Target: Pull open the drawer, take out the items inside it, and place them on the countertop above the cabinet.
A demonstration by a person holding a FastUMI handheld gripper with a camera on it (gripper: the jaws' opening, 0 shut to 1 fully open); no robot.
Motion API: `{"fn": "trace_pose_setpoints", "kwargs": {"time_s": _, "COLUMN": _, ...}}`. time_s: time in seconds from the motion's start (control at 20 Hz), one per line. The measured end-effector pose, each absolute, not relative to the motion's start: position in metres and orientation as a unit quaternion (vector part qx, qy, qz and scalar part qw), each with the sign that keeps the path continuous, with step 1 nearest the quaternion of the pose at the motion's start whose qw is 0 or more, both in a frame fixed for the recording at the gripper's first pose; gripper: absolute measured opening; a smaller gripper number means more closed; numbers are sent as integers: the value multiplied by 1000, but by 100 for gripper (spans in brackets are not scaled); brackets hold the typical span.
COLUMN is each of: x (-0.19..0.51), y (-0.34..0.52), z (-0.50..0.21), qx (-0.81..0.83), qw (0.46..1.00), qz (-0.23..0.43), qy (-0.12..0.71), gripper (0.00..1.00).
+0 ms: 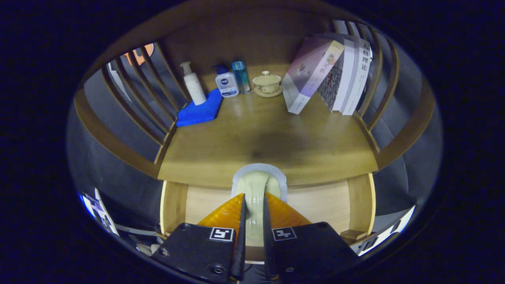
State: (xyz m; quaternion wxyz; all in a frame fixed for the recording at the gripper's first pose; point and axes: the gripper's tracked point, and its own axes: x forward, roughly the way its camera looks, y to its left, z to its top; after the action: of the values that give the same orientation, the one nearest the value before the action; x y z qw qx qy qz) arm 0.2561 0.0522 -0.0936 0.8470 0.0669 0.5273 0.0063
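Drawer (221, 203) contents seem already in hand: a pale cream item (256, 197) with a grey-white rim, perhaps a small bottle or tube though I cannot tell which, sits pinched between the two fingers of the hand-held gripper (253, 213), which is clenched on it from both sides, and it is raised to the level of the table's front edge, at about the middle. The light wooden front just below that edge I take to be the drawer, and whether more lies inside it cannot be seen. The main risk, as I judge it, is the item catching on the front edge of the table (276, 138) if it is brought forward too low; that could twist it in the narrow grip and let it slip out. A smooth rounded body held near one end may also swing or slide when it is set down. The table's middle is bare, so a landing there is safe; carried on toward the back edge, the item could knock what stands there. Counting: one white pump bottle (193, 83) on one blue cloth (199, 110) at the back left corner, one white bottle with a blue cap (227, 81), one slim teal bottle (241, 76), one lidded cup on a saucer (267, 83) near the back edge, and three leaning books (331, 73) at the back right.
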Motion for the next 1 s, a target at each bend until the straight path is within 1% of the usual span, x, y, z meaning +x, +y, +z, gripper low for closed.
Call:
{"fn": "trace_pose_setpoints", "kwargs": {"time_s": 0.25, "x": 305, "y": 48, "z": -90, "qx": 57, "qw": 849, "qz": -9, "qy": 526, "gripper": 22}}
{"fn": "trace_pose_setpoints", "kwargs": {"time_s": 0.45, "x": 340, "y": 39, "z": -105, "qx": 58, "qw": 842, "qz": -25, "qy": 535, "gripper": 22}}
{"fn": "trace_pose_setpoints", "kwargs": {"time_s": 0.65, "x": 359, "y": 28, "z": -120, "qx": 47, "qw": 840, "qz": -36, "qy": 540, "gripper": 22}}
{"fn": "trace_pose_setpoints", "kwargs": {"time_s": 0.75, "x": 360, "y": 29, "z": -131, "qx": 67, "qw": 833, "qz": -30, "qy": 548, "gripper": 22}}
{"fn": "trace_pose_setpoints", "kwargs": {"time_s": 1.0, "x": 369, "y": 26, "z": -135, "qx": 96, "qw": 847, "qz": -22, "qy": 523, "gripper": 25}}
